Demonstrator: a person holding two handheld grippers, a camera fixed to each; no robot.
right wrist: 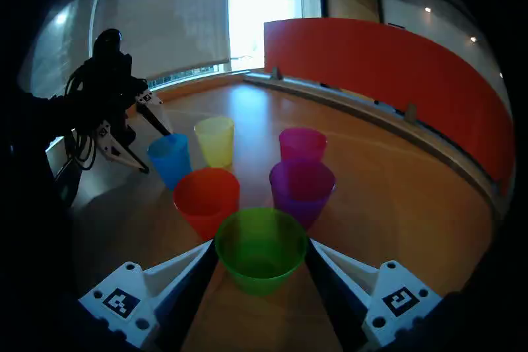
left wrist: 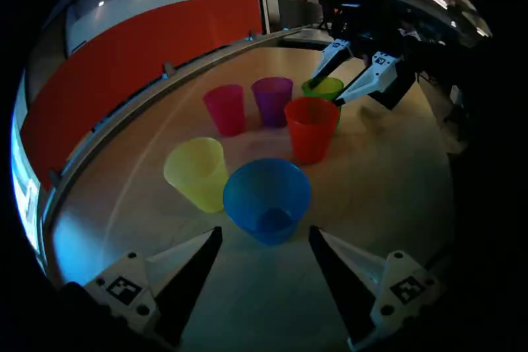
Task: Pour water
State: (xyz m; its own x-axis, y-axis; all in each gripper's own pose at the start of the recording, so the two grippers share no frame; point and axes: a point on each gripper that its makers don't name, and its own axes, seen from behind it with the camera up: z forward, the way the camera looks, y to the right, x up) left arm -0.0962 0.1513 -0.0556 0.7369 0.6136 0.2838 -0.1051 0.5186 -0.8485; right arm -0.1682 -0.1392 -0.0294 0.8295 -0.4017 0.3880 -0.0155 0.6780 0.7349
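- I have the left tongs (left wrist: 264, 232) held low and almost level over the wooden bench (left wrist: 389, 174), with both fingers spread wide.
- The right tongs (right wrist: 260, 244) point back at them from the far side of a cluster of six cups. They are also low and spread just as wide.
- The blue cup (left wrist: 267, 197) stands upright with its foot between the left fingertips. Bare wood shows on either side, so it touches neither finger.
- The green cup (right wrist: 261, 249) stands upright in the gap of the right tongs. Its rim reaches nearly from one fingertip to the other, and I cannot tell whether either finger touches it.
- Both cups are translucent plastic, tapering towards the foot, with their mouths open upward. A darker patch sits at the bottom of each, and I cannot tell whether it is water.
- Ahead of the left tongs, the yellow cup (left wrist: 198, 170) stands just beside the blue one, to its left.
- The orange cup (left wrist: 310, 124) stands farther out and slightly right, just in front of the green cup.
- The pink cup (left wrist: 226, 107) and the purple cup (left wrist: 272, 100) stand side by side beyond the yellow, about as far out as the orange.
- From the right tongs, the orange cup is just past the green on the left and the purple just past it on the right.
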